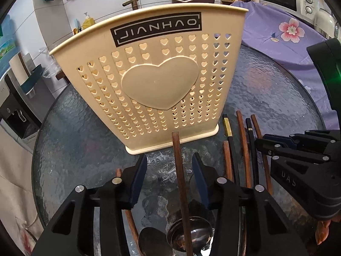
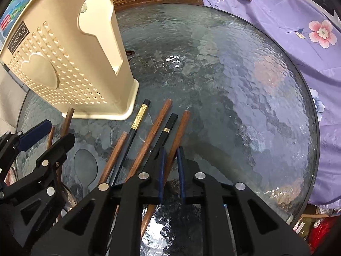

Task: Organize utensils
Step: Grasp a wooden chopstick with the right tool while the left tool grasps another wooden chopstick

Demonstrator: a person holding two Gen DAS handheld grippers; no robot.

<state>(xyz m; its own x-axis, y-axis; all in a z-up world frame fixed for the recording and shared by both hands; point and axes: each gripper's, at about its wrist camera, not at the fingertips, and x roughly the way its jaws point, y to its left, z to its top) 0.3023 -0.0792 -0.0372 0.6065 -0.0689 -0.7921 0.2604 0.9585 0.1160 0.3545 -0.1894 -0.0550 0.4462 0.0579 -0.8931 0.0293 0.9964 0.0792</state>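
Utensils lie loose at the holder's (image 1: 149,79) six o'clock; right claw (image 2: 170,155) clamps a wooden chopstick (image 2: 181,128), left claw (image 1: 169,166) straddles a spoon handle (image 1: 178,160), half-wide. Next: lift into holder.

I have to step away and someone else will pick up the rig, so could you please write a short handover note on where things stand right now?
Right gripper: jaws shut on the rightmost brown chopstick, which lies on the glass table.
Left gripper: jaws open, straddling the wooden-handled spoon; its pads are not on the handle.
Utensil holder: upright on the table; no utensils seen in it.
On the table by the holder's base: other brown chopsticks, two black chopsticks, a second spoon.
Done: nothing placed, from what shows.
Left: lift and put all chopsticks and spoons into the holder.
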